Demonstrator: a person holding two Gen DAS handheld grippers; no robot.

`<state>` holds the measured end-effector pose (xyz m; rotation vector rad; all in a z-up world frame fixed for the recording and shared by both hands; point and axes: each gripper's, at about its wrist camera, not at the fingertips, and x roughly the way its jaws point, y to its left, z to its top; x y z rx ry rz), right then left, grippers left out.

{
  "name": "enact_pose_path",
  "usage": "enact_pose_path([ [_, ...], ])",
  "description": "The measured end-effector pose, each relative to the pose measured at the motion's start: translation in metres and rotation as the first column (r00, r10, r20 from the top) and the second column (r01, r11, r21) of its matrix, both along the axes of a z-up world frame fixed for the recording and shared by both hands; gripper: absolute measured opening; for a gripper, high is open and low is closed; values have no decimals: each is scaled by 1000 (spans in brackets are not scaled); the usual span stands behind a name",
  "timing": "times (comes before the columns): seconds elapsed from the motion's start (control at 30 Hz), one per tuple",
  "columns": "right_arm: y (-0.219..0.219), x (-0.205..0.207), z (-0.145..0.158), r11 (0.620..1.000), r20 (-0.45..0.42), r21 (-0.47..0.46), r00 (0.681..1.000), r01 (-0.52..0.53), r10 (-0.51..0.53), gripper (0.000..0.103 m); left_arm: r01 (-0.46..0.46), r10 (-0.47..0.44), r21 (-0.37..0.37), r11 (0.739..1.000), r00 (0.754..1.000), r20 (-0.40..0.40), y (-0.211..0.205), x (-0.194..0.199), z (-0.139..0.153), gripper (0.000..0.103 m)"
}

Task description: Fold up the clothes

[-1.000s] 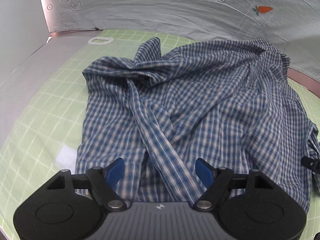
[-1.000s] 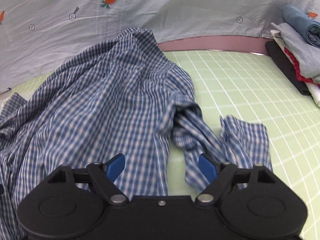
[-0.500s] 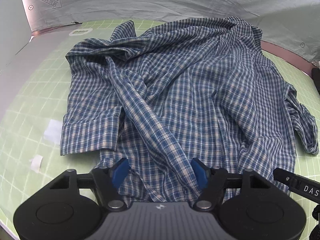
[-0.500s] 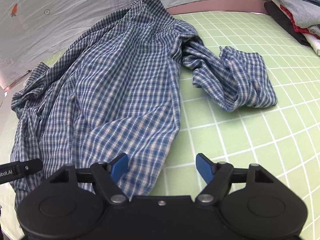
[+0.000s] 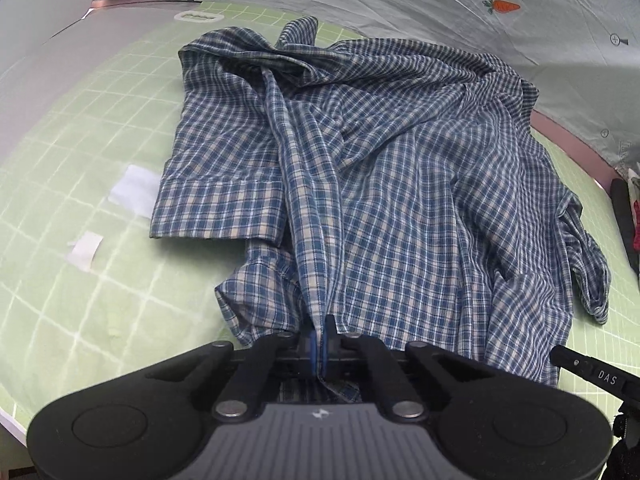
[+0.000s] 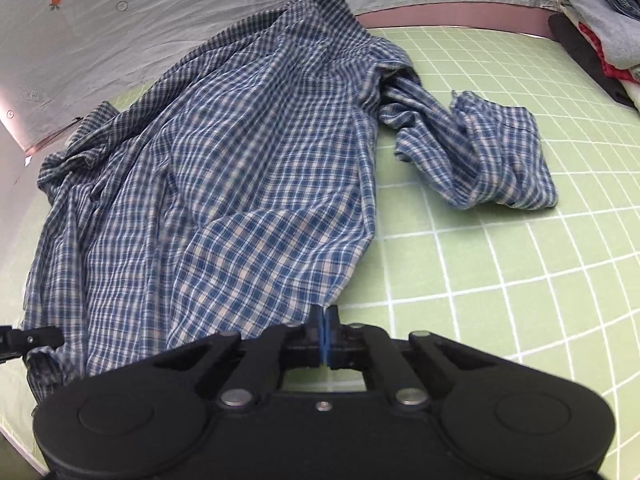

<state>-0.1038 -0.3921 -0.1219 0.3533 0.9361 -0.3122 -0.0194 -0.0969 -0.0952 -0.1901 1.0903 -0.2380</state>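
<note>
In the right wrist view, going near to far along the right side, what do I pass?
Right gripper shut on the plaid shirt's hem → bare green grid mat → the shirt's bunched sleeve → stacked clothes by the far edge.

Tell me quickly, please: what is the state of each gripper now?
Left gripper: closed on the hem of the checked shirt, having just been closing.
Right gripper: closed on the shirt's near corner, having just been closing too.
</note>
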Motion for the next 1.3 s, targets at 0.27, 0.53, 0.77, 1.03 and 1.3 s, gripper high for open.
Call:
enact_pose_path([
  [0.27, -70, -27, 20, 961, 30, -123, 969, 248, -246, 0, -194, 195, -49, 980, 981, 20, 59, -15, 11, 2],
  [0.53, -81, -37, 8, 961, 10, 5, 961, 275, -275, 51, -169, 170, -29, 985, 985, 17, 62, -8, 11, 51],
  [0.77, -69, -37, 4, 977, -3, -27, 977, 213, -213, 0, -132, 129, -50, 990, 990, -55, 47, -9, -9, 6],
  [1.03, -71, -59, 40, 953, 104, -184, 968, 243, -226, 0, -173, 180, -58, 983, 970, 162, 72, -42, 57, 2],
  [1.3, -80, -56, 18, 954, -11, -91, 958, 284, -286, 5, -309, 315, 262, 914, 949, 22, 94, -36, -5, 17],
])
